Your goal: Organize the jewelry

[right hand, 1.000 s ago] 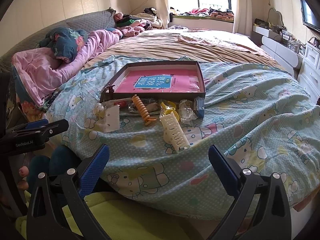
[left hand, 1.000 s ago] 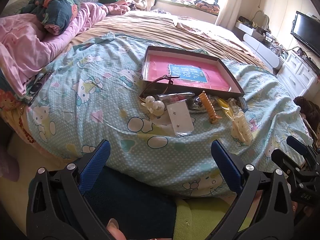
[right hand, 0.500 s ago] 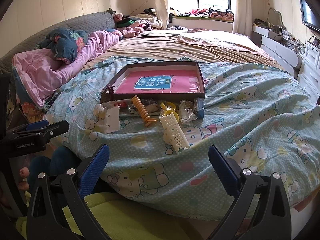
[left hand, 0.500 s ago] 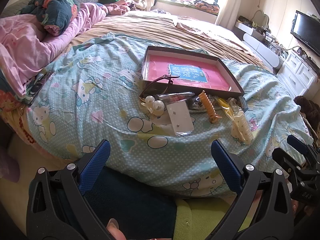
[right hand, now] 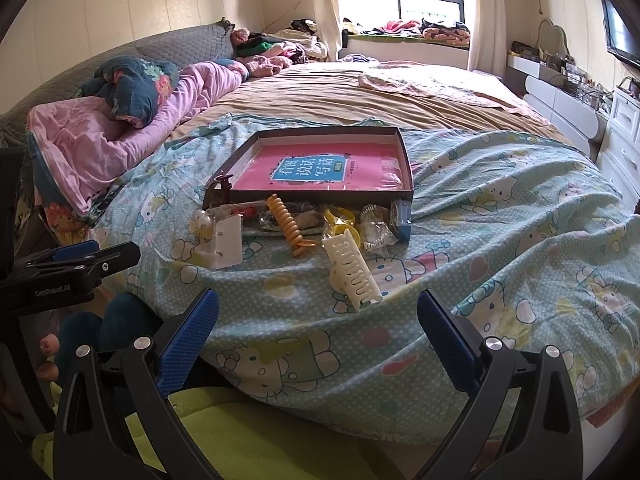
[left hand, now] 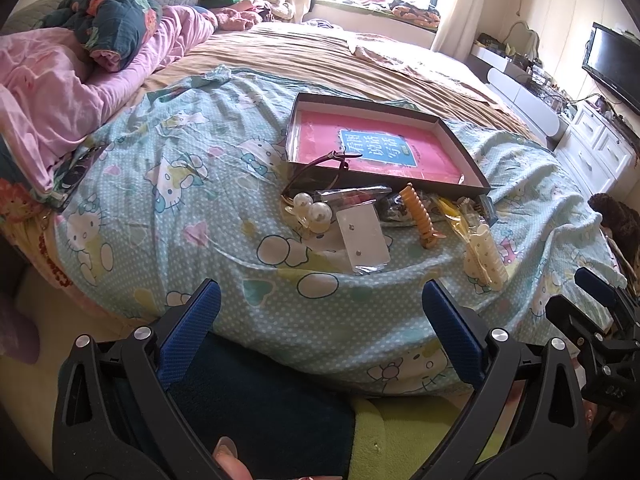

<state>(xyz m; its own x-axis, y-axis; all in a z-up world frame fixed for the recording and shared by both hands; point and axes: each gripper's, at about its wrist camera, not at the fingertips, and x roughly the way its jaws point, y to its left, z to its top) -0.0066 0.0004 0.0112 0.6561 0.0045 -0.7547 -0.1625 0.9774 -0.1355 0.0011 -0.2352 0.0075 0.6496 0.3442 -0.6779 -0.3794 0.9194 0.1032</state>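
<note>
Across the one-second interval, almost nothing changed: both views matched the earlier ones closely, no item on the bed (right hand: pixel 500 208) shifted; the task had evidently not begun. Left gripper (left hand: pixel 320 320) hung short of the bed edge with its jaws wide apart and nothing between them; right gripper (right hand: pixel 318 326) stood likewise, spread and empty.

All jewelry lay on the Hello Kitty sheet (left hand: pixel 168 200), just in front of the dark shallow box (right hand: pixel 406 160), which held only a pink booklet (right hand: pixel 320 168). Cream claw clip (right hand: pixel 352 270) lay nearest the right gripper; long axis ran roughly from the box toward that gripper, teeth facing right. Orange spiral clip (right hand: pixel 286 226) lay along a similar diagonal, narrow end toward the grippers. Earring card (left hand: pixel 362 234) lay flat, long side pointing toward the left gripper; pearl clip (left hand: pixel 314 210) touched its far-left corner.
</note>
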